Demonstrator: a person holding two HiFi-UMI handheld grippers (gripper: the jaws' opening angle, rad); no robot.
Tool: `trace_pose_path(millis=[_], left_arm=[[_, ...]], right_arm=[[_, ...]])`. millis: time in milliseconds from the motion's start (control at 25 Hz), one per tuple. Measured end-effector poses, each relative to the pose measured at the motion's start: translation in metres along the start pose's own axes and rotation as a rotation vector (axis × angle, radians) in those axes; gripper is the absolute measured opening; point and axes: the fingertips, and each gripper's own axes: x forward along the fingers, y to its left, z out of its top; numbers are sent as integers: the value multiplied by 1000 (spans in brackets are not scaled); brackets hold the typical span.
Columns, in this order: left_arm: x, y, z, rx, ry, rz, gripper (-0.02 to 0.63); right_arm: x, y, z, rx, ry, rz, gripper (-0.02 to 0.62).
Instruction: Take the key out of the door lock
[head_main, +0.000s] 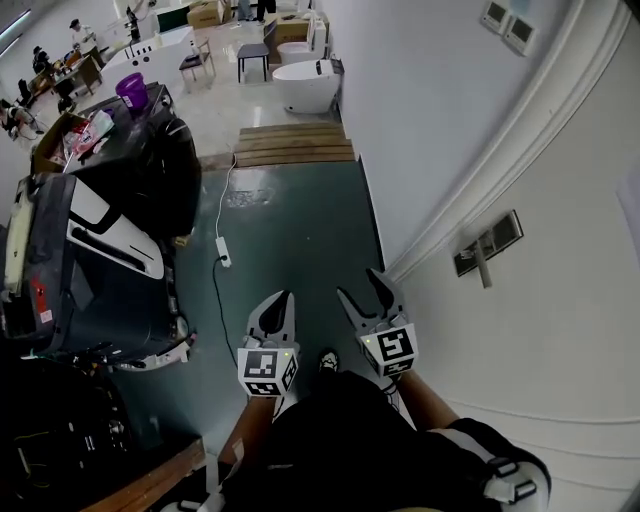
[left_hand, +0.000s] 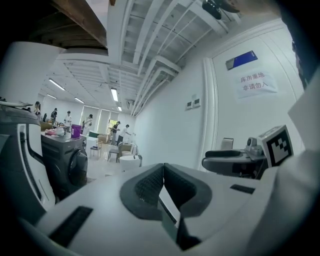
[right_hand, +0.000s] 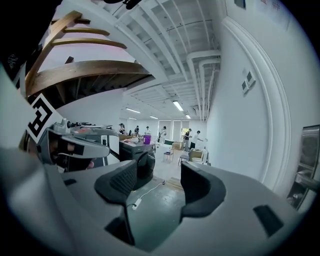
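Observation:
The white door (head_main: 560, 320) fills the right of the head view. On it sits a grey lock plate (head_main: 487, 243) with a handle sticking out; I cannot make out a key there. Both grippers hang low in front of the person, left of the door and apart from the lock. My left gripper (head_main: 283, 297) has its jaws pressed together on nothing (left_hand: 163, 167). My right gripper (head_main: 362, 288) stands open and empty (right_hand: 159, 182). The lock plate (right_hand: 310, 150) shows at the far right edge of the right gripper view, and small (left_hand: 227, 143) in the left gripper view.
Black washing machines (head_main: 140, 180) stand along the left. A white power strip (head_main: 223, 252) with its cable lies on the green floor. A wooden step (head_main: 295, 143) and a white tub (head_main: 305, 85) lie farther ahead. People stand in the far room.

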Motion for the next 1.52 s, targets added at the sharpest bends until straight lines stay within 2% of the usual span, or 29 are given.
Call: trace_pose_path(millis=[240, 360, 680, 1240, 1520], left_arm=[[73, -3, 11, 20, 8, -25, 23], [99, -9, 20, 27, 9, -50, 23], [160, -22, 17, 29, 45, -149, 23], [294, -44, 15, 65, 141, -410, 23], [348, -74, 8, 97, 202, -575, 23]], right_arm=[[38, -49, -10, 9, 7, -2, 281], [45, -75, -12, 32, 19, -28, 281], [63, -122, -27, 76, 38, -101, 272], [92, -202, -47, 201, 80, -345, 264], [95, -239, -61, 271, 103, -488, 264]])
